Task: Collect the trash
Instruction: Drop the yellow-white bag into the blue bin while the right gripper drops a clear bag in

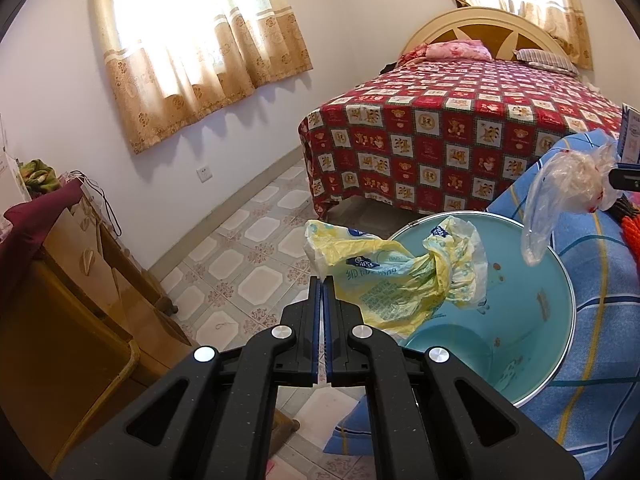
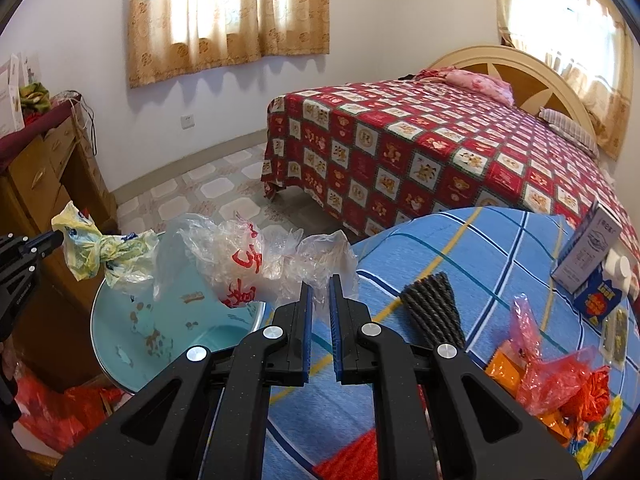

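Observation:
My left gripper (image 1: 322,279) is shut on a crumpled yellow plastic wrapper (image 1: 392,280), which hangs over the near rim of a round teal bin (image 1: 520,304). At the right edge of the left wrist view, the right gripper (image 1: 614,176) holds a clear plastic bag (image 1: 556,200) above the bin's far side. In the right wrist view my right gripper (image 2: 320,280) is shut on that clear bag with red print (image 2: 244,264). Its bulk hangs over the bin (image 2: 132,332). The left gripper (image 2: 58,238) enters from the left with the yellow wrapper (image 2: 104,256).
A blue checked cloth (image 2: 460,248) covers the surface beside the bin, with a carton (image 2: 592,252), a dark bundle (image 2: 436,304) and red plastic bags (image 2: 560,380) on it. A bed with a red quilt (image 2: 420,140) stands behind. A wooden dresser (image 1: 80,280) stands left.

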`<action>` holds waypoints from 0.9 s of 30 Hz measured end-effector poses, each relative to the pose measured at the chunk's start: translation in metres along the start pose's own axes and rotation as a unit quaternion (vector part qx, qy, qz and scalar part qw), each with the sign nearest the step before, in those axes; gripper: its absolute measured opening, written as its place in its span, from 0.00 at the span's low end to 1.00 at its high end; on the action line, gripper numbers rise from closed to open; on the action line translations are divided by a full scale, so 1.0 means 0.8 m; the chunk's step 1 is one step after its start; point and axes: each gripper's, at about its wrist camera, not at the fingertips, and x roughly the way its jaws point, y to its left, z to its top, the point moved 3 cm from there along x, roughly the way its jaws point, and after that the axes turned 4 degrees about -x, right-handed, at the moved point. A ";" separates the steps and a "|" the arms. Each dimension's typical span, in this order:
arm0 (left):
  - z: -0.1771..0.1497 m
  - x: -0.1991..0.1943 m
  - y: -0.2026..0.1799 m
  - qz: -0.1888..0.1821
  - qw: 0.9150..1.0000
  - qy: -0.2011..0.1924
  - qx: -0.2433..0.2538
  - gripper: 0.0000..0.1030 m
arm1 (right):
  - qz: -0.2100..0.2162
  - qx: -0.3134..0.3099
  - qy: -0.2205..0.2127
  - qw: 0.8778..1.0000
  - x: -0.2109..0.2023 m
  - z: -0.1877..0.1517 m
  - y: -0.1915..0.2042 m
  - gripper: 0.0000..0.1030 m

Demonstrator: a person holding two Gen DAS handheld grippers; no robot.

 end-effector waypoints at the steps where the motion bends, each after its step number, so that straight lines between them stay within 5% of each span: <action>1: 0.000 0.000 0.000 -0.001 1.000 0.000 -0.001 0.01 | 0.001 -0.002 0.001 1.000 0.001 0.001 0.001 0.09; 22: 0.000 -0.002 -0.010 -0.012 1.000 0.001 0.002 0.01 | 0.009 -0.022 0.006 1.000 0.009 0.003 0.023 0.09; 25: -0.001 -0.003 -0.016 -0.019 1.000 0.002 -0.001 0.05 | 0.018 -0.027 0.009 0.999 0.013 0.004 0.031 0.09; 27: -0.002 -0.003 -0.018 -0.024 1.000 0.002 -0.002 0.13 | 0.028 -0.031 0.010 0.999 0.014 0.004 0.036 0.19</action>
